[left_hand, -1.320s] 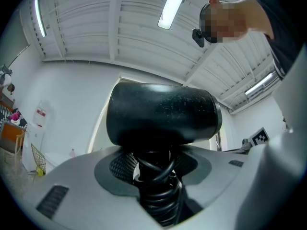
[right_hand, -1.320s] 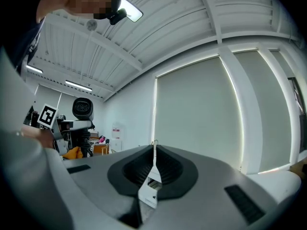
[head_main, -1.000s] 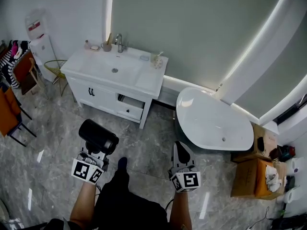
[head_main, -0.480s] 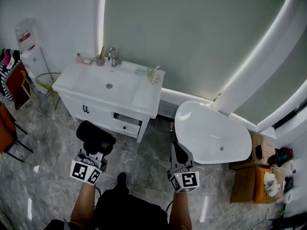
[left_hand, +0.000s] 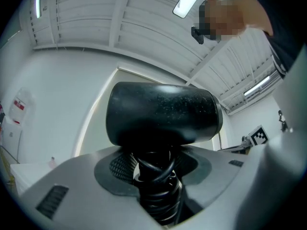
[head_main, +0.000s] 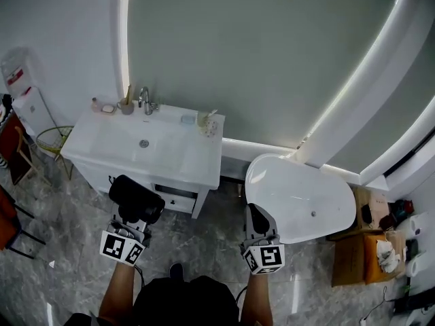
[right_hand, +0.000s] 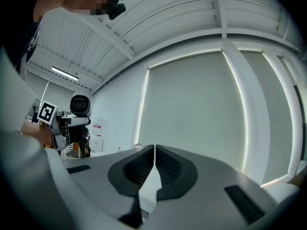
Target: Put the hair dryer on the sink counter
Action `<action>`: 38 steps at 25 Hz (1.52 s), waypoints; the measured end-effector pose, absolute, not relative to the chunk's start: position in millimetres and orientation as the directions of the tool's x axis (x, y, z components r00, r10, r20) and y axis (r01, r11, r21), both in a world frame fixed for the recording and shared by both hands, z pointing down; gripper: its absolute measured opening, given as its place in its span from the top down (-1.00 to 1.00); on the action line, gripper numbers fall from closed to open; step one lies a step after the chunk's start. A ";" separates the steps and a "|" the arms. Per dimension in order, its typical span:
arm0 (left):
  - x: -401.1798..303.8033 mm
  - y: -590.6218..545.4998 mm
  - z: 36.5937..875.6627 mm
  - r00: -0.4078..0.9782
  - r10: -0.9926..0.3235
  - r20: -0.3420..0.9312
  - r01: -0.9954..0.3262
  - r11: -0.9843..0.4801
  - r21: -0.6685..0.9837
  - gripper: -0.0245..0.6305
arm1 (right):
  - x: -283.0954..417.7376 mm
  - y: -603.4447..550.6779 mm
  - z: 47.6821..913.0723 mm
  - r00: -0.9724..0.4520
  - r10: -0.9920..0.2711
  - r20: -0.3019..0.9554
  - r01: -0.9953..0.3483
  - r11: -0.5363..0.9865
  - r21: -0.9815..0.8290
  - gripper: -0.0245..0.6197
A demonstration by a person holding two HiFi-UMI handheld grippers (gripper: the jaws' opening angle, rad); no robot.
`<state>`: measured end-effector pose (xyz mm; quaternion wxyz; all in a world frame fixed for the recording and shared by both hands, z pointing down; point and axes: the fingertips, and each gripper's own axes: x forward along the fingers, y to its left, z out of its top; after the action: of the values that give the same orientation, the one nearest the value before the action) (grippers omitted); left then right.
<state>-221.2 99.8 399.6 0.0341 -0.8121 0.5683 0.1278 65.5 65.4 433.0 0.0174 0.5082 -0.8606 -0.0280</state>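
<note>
A black hair dryer point(head_main: 136, 198) stands upright in my left gripper point(head_main: 130, 221), whose jaws are shut on its cord-wrapped handle point(left_hand: 156, 186); its barrel point(left_hand: 163, 113) fills the left gripper view. It hangs just in front of the white sink counter point(head_main: 197, 161), over the cabinet's front edge. My right gripper point(head_main: 257, 224) is held lower right of the counter, near the bathtub, its jaws closed together with nothing between them point(right_hand: 154, 169). From the right gripper view the hair dryer point(right_hand: 80, 105) shows at far left.
On the counter's back edge stand a faucet point(head_main: 145, 100), a cup point(head_main: 126, 106), a soap dish point(head_main: 107, 108) and a small jar point(head_main: 209, 126). A white bathtub point(head_main: 299, 199) lies to the right, cardboard boxes point(head_main: 367, 246) beyond it. A chair point(head_main: 47, 141) is left of the cabinet.
The view has closed in on the sink counter: counter and tub slid down and left in the head view. The left gripper with the hair dryer is now nearer the cabinet front.
</note>
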 end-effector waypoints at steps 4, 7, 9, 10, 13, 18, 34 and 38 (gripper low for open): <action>-221.7 83.7 401.7 0.328 -0.912 -0.246 -0.926 -0.361 0.105 0.24 | 67.0 53.1 432.6 -0.473 -0.881 0.004 -0.878 0.472 0.081 0.83; -217.4 81.0 403.7 0.332 -0.911 -0.243 -0.926 -0.364 0.100 0.24 | 66.3 48.4 434.8 -0.490 -0.872 0.014 -0.866 0.488 0.109 0.83; -215.5 75.3 405.7 0.327 -0.914 -0.239 -0.929 -0.358 0.099 0.24 | 65.6 42.9 435.5 -0.505 -0.863 0.011 -0.857 0.503 0.114 0.83; -214.3 71.8 407.0 0.323 -0.916 -0.238 -0.929 -0.355 0.105 0.24 | 66.3 39.6 435.9 -0.509 -0.861 0.008 -0.855 0.507 0.113 0.84; -206.7 69.5 410.4 0.314 -0.921 -0.229 -0.930 -0.347 0.120 0.24 | 71.3 35.0 434.7 -0.518 -0.856 0.009 -0.848 0.514 0.128 0.84; -195.5 59.3 407.8 0.298 -0.927 -0.226 -0.937 -0.330 0.115 0.24 | 74.8 19.6 424.8 -0.552 -0.834 0.010 -0.820 0.545 0.173 0.84; -150.8 65.1 411.0 0.274 -0.941 -0.201 -0.949 -0.298 0.103 0.24 | 96.5 15.4 441.7 -0.596 -0.802 0.043 -0.792 0.596 0.133 0.84; -140.4 72.3 411.5 0.266 -0.944 -0.193 -0.952 -0.289 0.098 0.24 | 97.1 19.6 451.9 -0.606 -0.791 0.083 -0.770 0.610 0.188 0.84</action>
<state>-140.4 72.3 411.5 0.0189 -0.7955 0.5961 0.1071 97.1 19.6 451.9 0.0789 0.4367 -0.8937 -0.0664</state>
